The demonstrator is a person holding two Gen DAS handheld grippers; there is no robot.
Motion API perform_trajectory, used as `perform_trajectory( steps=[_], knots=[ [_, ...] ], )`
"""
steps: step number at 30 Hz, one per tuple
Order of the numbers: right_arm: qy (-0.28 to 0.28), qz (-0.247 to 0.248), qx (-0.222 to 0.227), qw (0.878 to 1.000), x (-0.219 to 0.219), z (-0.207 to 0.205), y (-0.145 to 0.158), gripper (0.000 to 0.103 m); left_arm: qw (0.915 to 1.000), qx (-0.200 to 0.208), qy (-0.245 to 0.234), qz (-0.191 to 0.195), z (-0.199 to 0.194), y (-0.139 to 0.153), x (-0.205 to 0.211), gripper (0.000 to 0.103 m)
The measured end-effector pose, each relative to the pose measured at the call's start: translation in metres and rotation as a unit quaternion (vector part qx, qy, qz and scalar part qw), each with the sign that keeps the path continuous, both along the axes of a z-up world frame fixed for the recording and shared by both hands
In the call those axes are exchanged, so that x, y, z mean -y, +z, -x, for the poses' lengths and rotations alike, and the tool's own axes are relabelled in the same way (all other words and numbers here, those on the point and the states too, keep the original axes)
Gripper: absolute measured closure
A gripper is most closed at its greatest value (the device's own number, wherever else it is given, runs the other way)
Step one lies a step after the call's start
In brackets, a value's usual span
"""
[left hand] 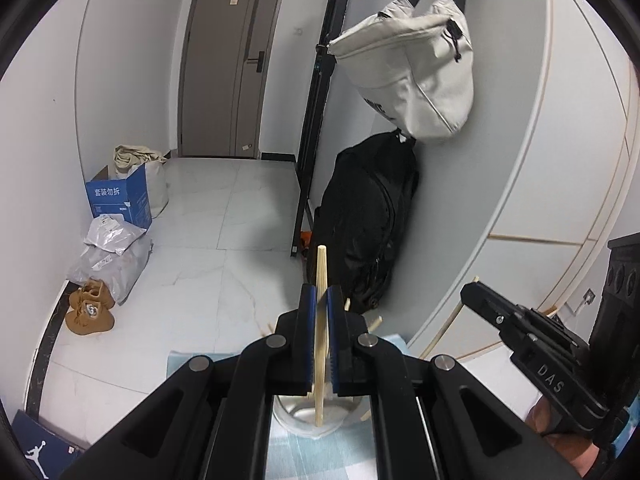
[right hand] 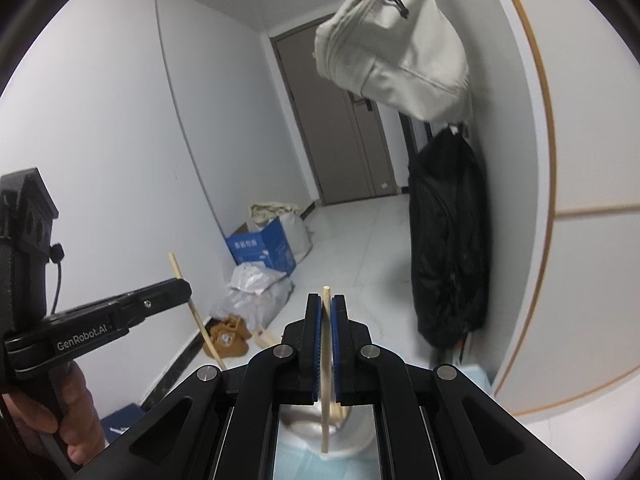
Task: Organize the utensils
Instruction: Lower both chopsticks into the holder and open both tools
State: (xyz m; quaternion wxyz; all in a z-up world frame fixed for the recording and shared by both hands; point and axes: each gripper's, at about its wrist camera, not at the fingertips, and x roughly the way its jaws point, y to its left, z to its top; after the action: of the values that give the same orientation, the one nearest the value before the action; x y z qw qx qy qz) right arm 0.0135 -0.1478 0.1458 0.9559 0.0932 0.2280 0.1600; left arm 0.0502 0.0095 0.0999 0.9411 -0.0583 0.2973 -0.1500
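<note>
My left gripper (left hand: 320, 300) is shut on a light wooden chopstick (left hand: 321, 268) held upright; its lower end hangs over a white round utensil holder (left hand: 308, 420) on a blue checked cloth. Several chopstick ends stick out of the holder behind the fingers. My right gripper (right hand: 327, 308) is shut on another wooden chopstick (right hand: 326, 420), also upright, its lower end over the same white holder (right hand: 352, 436). The right gripper also shows in the left wrist view (left hand: 472, 292), and the left gripper shows in the right wrist view (right hand: 184, 288) with its chopstick (right hand: 176, 266).
A black bag (left hand: 368, 224) leans against the grey wall with a pale cloth bag (left hand: 416, 64) hung above it. A blue box (left hand: 120, 200), grey parcels (left hand: 108, 256) and brown shoes (left hand: 90, 310) lie on the white tile floor. A closed door (left hand: 228, 72) is at the far end.
</note>
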Motion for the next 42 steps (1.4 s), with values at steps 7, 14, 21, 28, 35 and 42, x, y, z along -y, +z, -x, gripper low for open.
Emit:
perform_trajectory(
  steps=[7,14,21,28,35,42],
  knots=[
    [0.004,-0.005,0.020,1.000,-0.004,-0.032,0.022,0.099,0.9998,0.004,0.009,0.015,-0.027,0.008,-0.005,0.101],
    [0.010,0.003,0.031,0.999,-0.013,-0.059,0.028,0.099,0.9997,0.005,0.015,0.019,-0.050,0.002,-0.003,0.101],
    [0.018,0.012,0.021,1.000,-0.020,-0.076,0.016,0.099,0.9995,-0.007,0.027,0.017,-0.069,-0.016,-0.006,0.101],
    [0.020,0.027,0.009,0.999,-0.020,-0.083,0.002,0.099,0.9993,-0.026,0.024,0.011,-0.077,-0.036,-0.005,0.101],
    [0.034,0.045,-0.009,0.998,-0.026,-0.085,-0.014,0.099,0.9991,-0.041,0.008,-0.007,-0.075,-0.050,0.003,0.101],
    [0.053,0.063,-0.039,0.996,-0.031,-0.086,-0.045,0.099,0.9974,-0.071,-0.004,-0.015,-0.074,-0.071,0.004,0.101]
  ],
)
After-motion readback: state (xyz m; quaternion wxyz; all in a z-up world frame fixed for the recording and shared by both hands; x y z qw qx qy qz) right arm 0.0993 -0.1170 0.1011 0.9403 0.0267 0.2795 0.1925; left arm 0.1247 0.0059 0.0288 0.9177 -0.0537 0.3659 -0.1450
